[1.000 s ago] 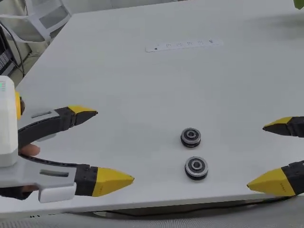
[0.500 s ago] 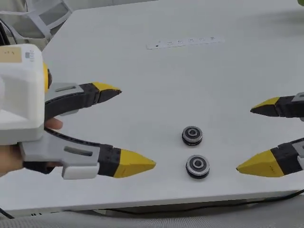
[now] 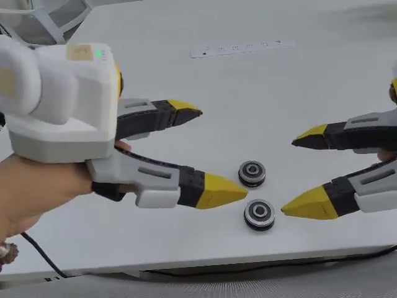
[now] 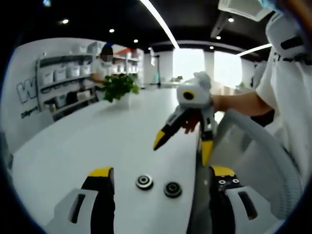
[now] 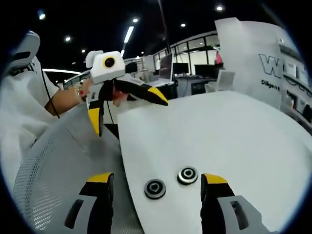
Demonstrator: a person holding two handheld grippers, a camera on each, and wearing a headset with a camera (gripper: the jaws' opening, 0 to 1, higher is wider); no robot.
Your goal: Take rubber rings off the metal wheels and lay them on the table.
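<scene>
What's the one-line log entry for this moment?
stage: pre-grasp; left gripper: open, empty; right gripper: open, empty; near wheel, far wheel: on table, untouched

Head view is bright and flat, with the light coming from overhead, so the white bench [image 3: 186, 81] looks a bit washed out and the wheels [image 3: 252, 174] only throw small soft shadows. The near end of the left gripper [image 3: 222, 152] is smeared and out of focus, and the far bench edge is too. Both gripper views have heavy fisheye bending at the edges and dark ceilings with strip lights [image 4: 158, 22], and the windows [image 4: 187, 61] are blown out.
</scene>
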